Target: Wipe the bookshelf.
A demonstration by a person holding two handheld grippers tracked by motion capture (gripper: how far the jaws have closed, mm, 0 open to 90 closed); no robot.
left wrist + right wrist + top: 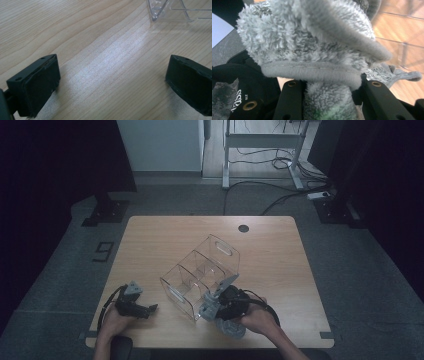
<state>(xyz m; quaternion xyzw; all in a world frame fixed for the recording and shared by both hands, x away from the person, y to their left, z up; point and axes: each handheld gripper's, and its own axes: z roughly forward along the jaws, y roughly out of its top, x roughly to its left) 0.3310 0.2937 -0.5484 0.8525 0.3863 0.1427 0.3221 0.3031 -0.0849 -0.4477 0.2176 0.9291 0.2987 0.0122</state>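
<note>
We see the right claw (329, 100) pinching a fluffy grey cloth (312, 42), its two black jaws pressed into the pile on either side. From above, that claw (212, 307) sits at the near corner of a clear plastic divided organizer (200, 272) lying tilted on the wooden table (270, 265), and some grey cloth (231, 327) bunches just under the right hand (257, 320). Our left claw (150, 310) rests near the table's front left edge, jaws spread wide over bare wood, well apart from the organizer
</note>
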